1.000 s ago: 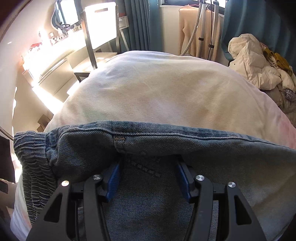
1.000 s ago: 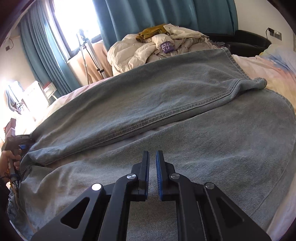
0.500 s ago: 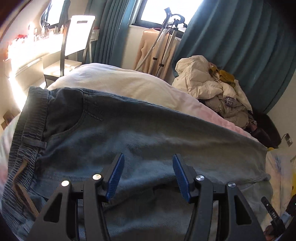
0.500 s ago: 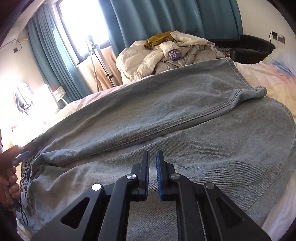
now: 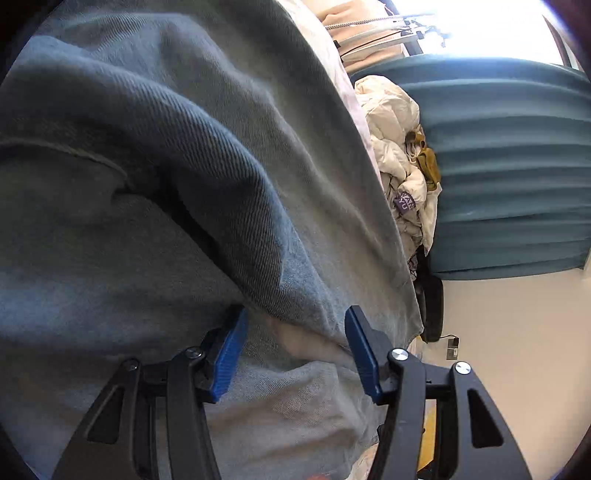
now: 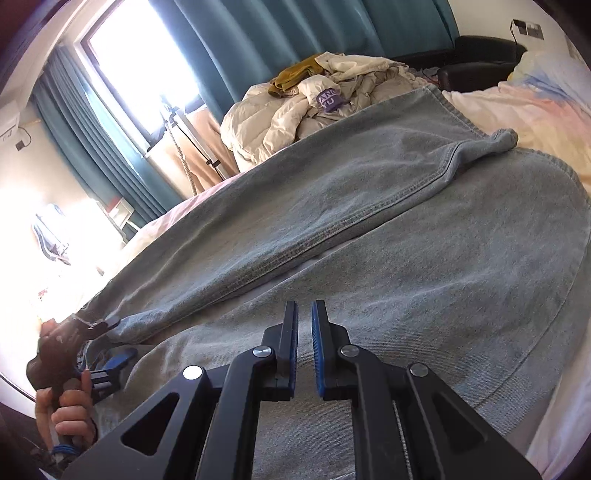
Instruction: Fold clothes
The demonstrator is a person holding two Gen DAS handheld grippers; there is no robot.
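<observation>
Jeans (image 6: 369, 229), pale denim, legs flat, apart

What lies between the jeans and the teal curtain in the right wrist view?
A heap of cream clothes topped by a mustard garment sits between the jeans and the teal curtain.

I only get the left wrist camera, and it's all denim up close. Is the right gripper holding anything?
Observer: No. The right gripper is shut on nothing, above the near leg of the jeans.
Operator: How do the legs lie?
Observer: Both flat along the bed; the far leg's hem corner is curled up.
Operator: Where does my gripper sit?
Observer: The left gripper is at the other end of the jeans, a hand around its handle.
</observation>
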